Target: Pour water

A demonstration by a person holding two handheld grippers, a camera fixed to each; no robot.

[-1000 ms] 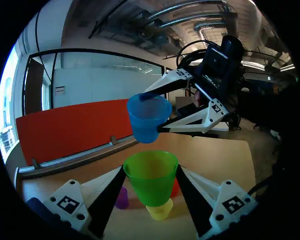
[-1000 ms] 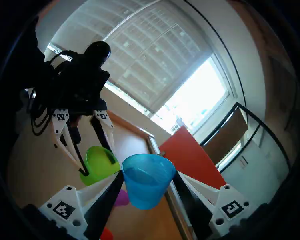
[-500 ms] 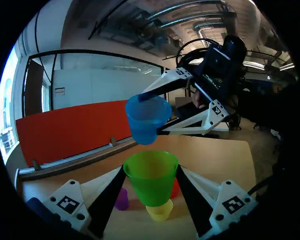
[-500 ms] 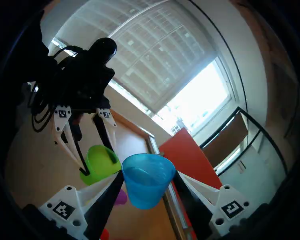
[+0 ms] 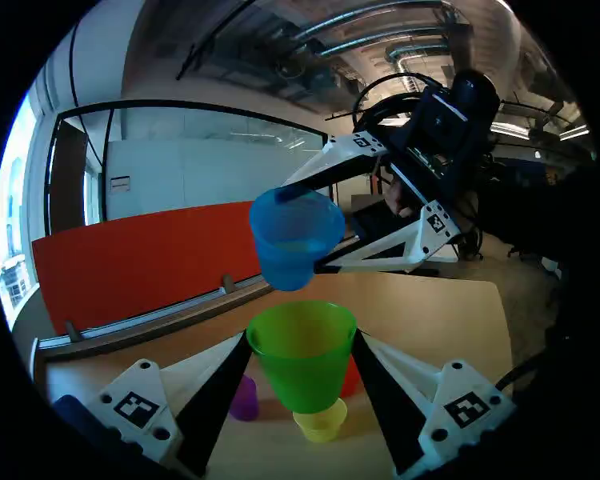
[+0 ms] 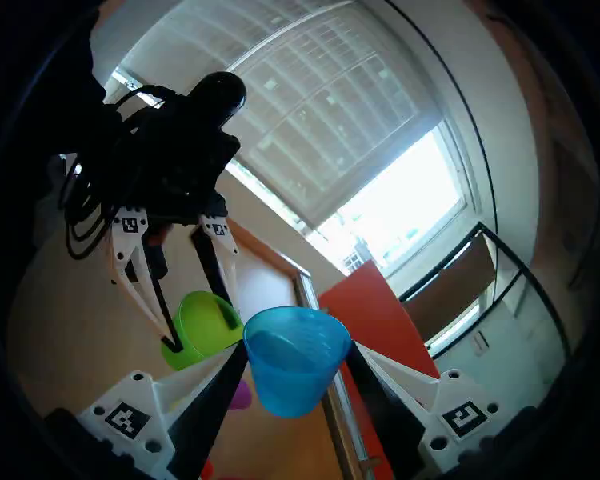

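Clamping green cup (image 5: 302, 364) w/ left tool (image 5: 300, 340), upright, over the wood surface (image 5: 444, 312). Gripping blue cup (image 5: 294, 240) w/ right tool (image 6: 296, 352), water inside, up above the green one, not touching. Purple cup (image 5: 244, 398) + yellow cup (image 5: 320, 422) down below on surface

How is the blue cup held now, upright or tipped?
Tipped: the blue cup leans, its mouth turned toward the green cup held lower down.

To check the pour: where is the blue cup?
In the left gripper view, the blue cup is held in the right claw, above the green cup.
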